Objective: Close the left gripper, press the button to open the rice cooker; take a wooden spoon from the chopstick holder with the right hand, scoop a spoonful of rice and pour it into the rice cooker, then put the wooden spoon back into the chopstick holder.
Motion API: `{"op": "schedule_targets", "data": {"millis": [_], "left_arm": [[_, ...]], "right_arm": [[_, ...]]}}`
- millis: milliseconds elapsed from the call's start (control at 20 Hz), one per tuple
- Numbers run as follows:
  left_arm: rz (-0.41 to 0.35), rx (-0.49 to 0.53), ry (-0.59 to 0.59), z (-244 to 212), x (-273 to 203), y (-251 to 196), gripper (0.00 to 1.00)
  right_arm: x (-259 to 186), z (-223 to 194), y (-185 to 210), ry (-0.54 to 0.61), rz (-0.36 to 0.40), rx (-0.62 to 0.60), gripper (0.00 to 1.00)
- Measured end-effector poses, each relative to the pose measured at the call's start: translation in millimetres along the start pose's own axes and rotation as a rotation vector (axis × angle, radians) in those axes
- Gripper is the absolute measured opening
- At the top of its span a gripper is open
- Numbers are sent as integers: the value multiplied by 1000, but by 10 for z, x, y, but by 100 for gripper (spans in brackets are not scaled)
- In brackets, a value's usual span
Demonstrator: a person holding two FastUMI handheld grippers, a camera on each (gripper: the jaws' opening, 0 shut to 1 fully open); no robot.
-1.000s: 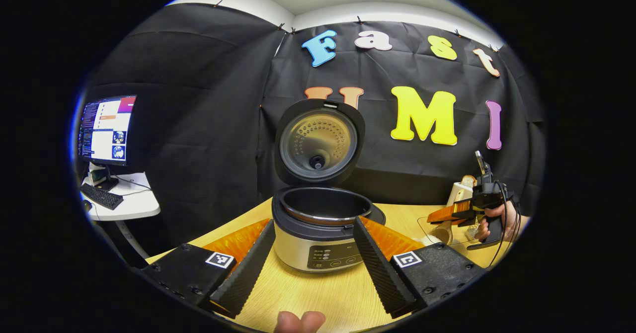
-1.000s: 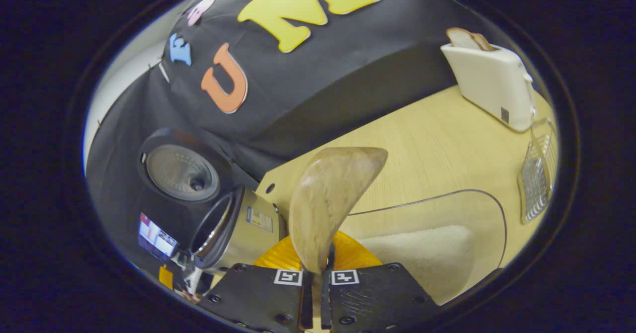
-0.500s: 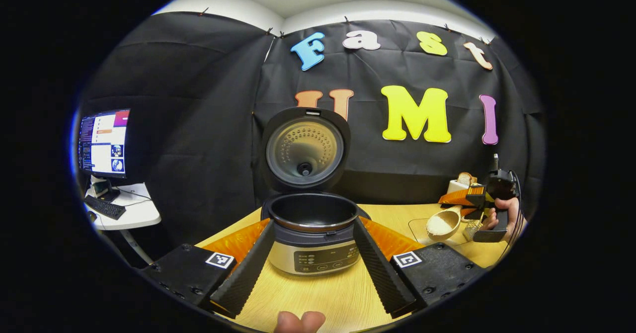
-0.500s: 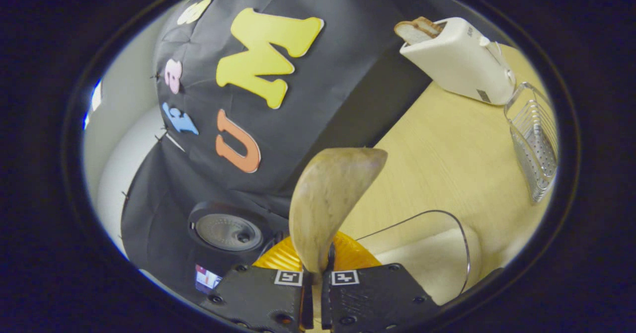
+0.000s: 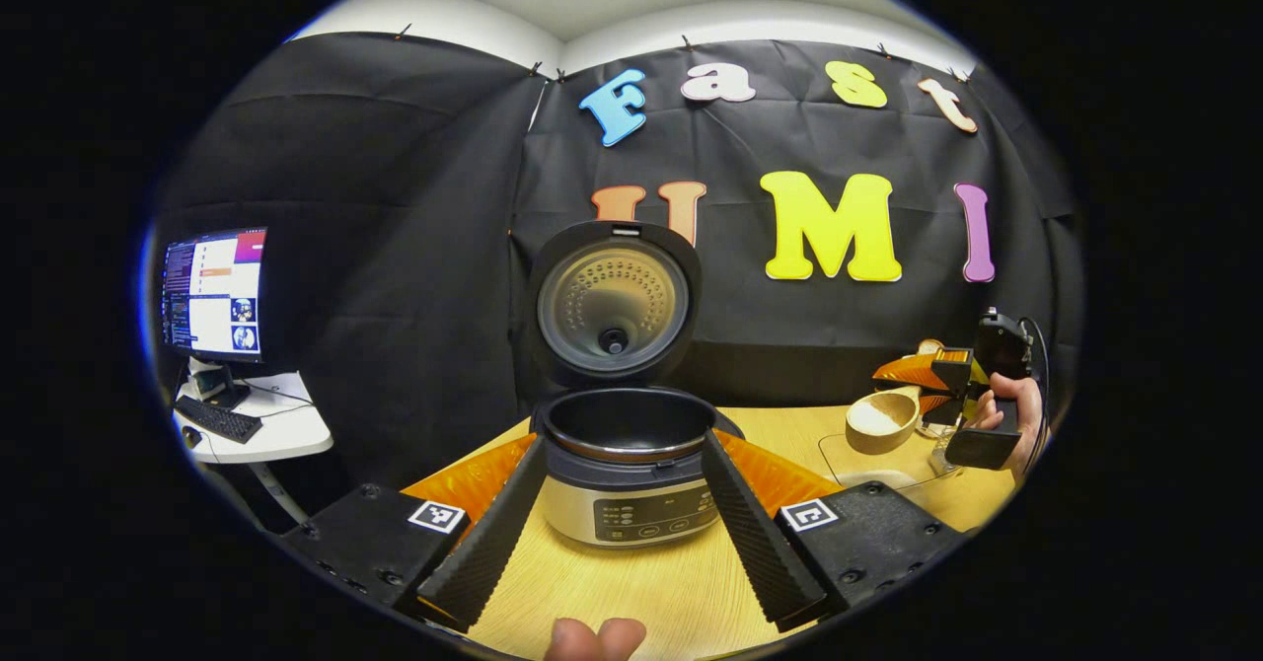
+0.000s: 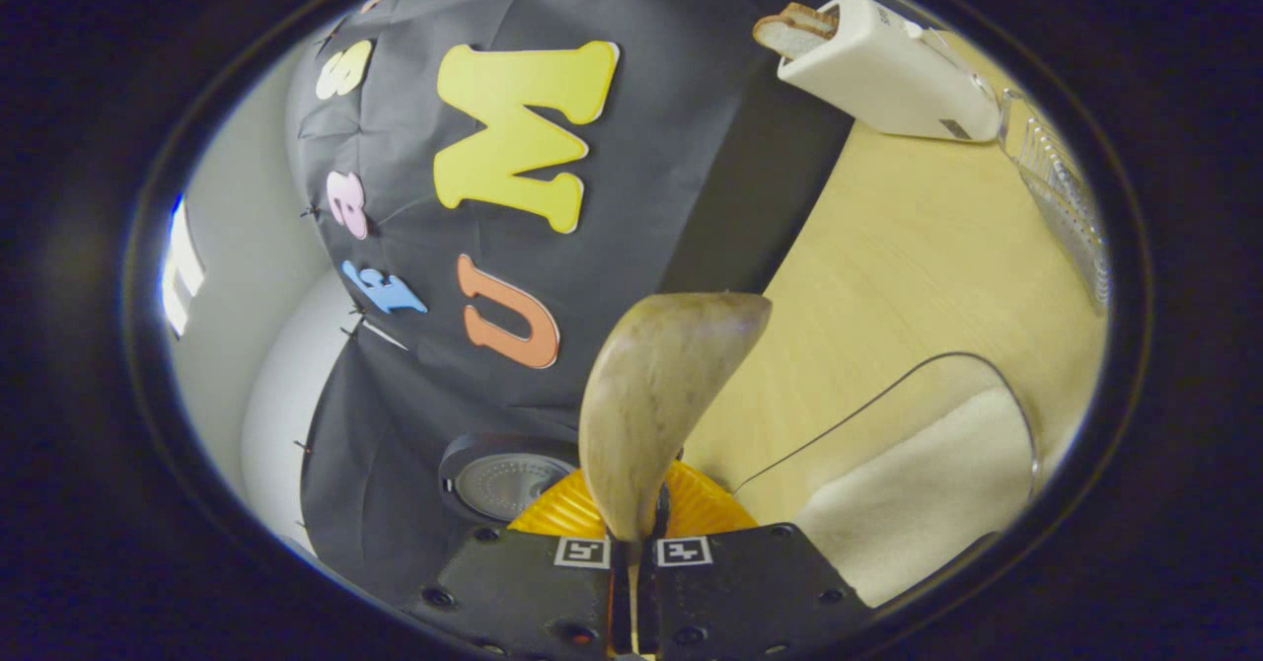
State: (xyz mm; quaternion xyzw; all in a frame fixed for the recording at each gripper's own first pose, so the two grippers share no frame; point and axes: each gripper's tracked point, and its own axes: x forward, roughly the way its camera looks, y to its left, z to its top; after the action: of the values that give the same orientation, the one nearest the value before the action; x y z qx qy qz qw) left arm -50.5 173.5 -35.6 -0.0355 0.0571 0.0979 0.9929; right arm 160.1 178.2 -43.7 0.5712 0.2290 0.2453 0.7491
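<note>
The rice cooker [image 5: 631,488] stands on the wooden table with its lid [image 5: 612,301] raised and its dark pot exposed. My left gripper [image 5: 624,442] is open, its fingers spread to either side of the cooker's front without touching it. At the far right a hand [image 5: 1016,409] holds my right gripper [image 5: 937,385] above the glass rice bowl [image 5: 888,464]. The wooden spoon [image 5: 883,422] sticks out of it toward the cooker, bowl up; rice in it cannot be made out. In the right gripper view my right gripper [image 6: 636,552] is shut on the spoon [image 6: 656,404]. White rice fills the glass bowl [image 6: 937,483] below.
A white toaster [image 6: 888,59] holding a bread slice stands at the table's back. Beside it is a wire holder [image 6: 1066,187]. A monitor [image 5: 212,291] and keyboard sit on a small side table at the left. The cooker's lid [image 6: 503,483] peeks past the spoon.
The right gripper has lifted the spoon up out of the rice bowl and rolled, so its view has turned. The left gripper has drawn back slightly from the cooker and stayed open.
</note>
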Motion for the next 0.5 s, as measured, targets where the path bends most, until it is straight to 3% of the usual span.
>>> {"op": "schedule_targets", "data": {"millis": [50,200,500], "left_arm": [[7,-1,0,-9,-10,51,100],[47,11,-10,4,-49,286,100],[112,-25,-9,-68,-118,692,100]], "right_arm": [[64,-91,52,14,13,19,2],[294,-360,284,50,46,29,3],[870,-906,785,87,85,-69,1]]}}
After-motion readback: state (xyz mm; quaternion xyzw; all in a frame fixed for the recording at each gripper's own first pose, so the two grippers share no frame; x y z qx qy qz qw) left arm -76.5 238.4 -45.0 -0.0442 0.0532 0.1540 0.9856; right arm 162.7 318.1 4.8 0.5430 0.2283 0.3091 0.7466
